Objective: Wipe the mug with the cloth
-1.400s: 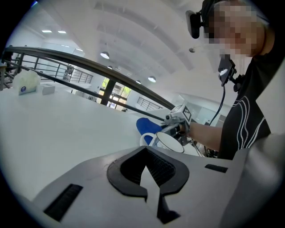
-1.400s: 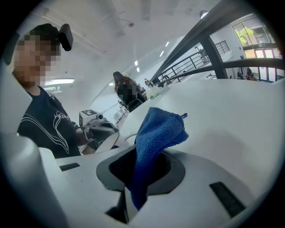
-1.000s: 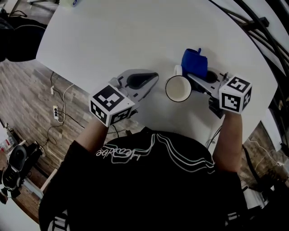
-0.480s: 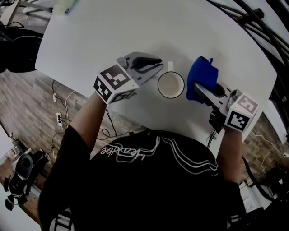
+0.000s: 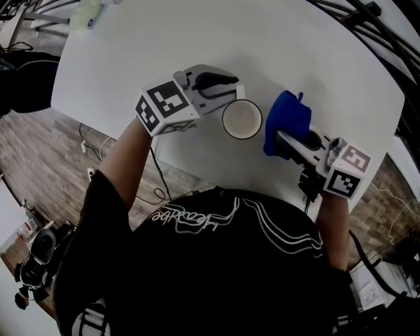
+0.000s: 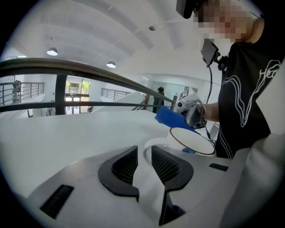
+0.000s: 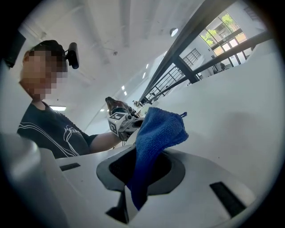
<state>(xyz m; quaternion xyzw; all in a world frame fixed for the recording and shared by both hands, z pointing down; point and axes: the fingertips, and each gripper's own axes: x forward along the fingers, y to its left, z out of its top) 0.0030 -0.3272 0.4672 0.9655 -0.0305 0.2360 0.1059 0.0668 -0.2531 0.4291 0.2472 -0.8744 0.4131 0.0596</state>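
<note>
Pinching the mug (image 5: 241, 121) by its handle, the left gripper (image 5: 233, 90) faces the right gripper (image 5: 281, 136), clamped on the blue cloth (image 5: 287, 118).

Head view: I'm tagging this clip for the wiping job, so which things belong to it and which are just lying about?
In the job: mug; blue cloth; left tongs on the mug's handle; right tongs clamping the cloth.
Lying about: pale object at the table's far corner; gear on the floor.
</note>
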